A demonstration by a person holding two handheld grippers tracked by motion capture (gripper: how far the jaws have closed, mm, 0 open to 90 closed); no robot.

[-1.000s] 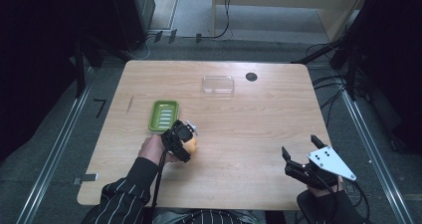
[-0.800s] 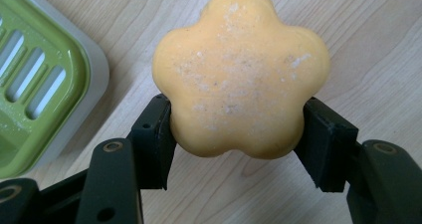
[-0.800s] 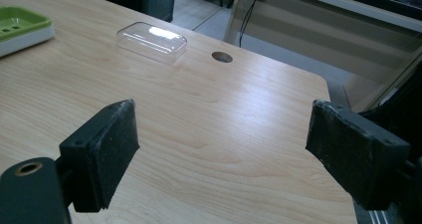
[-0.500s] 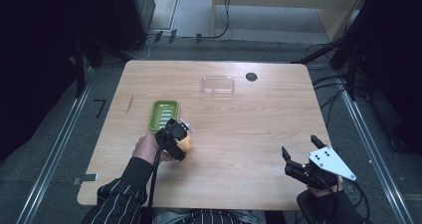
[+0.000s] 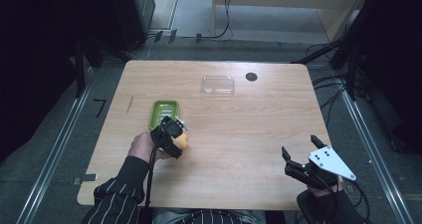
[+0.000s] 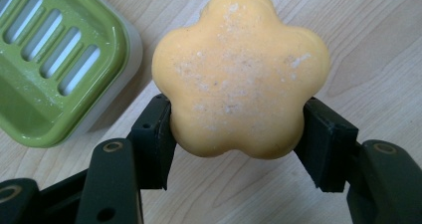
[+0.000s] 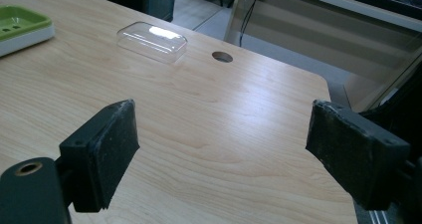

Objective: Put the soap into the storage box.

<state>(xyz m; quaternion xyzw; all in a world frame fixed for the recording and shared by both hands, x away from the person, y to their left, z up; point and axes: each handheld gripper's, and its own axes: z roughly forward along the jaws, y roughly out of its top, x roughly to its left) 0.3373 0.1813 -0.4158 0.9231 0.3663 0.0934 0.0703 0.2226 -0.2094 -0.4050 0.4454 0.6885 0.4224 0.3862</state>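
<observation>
While the wooden counter (image 5: pixel 259 134) takes up most of the high view, everything on it is placed here rel. to the green soap dish (image 5: pixel 163 113), which sits left of centre.

Clear plastic lid (image 5: pixel 218 84): well apart from the dish, farther from the person & to the right, lying flat on the counter. In the right gripper view the lid (image 7: pixel 152 41) is upside-up, domed, w/ nothing under it that I can make out. Small dark round hole (image 5: pixel 251 76) in the counter just past the lid, farther again from the dish.

Dish itself: slotted green tray in a pale base, per the left gripper view (image 6: pixel 47 69); its slots are bare.

Left gripper (image 5: pixel 171 134): just beside the dish's near end, on the person's side. Jaws clamped on a yellow-orange flower-shaped soap (image 6: pixel 239 72), one pad on each side of it. Soap (image 5: pixel 182 141) is next to the dish, not in it; can't tell whether it's touching the counter or held just above. Surface has whitish speckles.

Right gripper (image 5: pixel 298 159): well apart from the dish, near the counter's near right corner. Jaws spread wide, nothing between them (image 7: pixel 221 154) but bare wood.
</observation>
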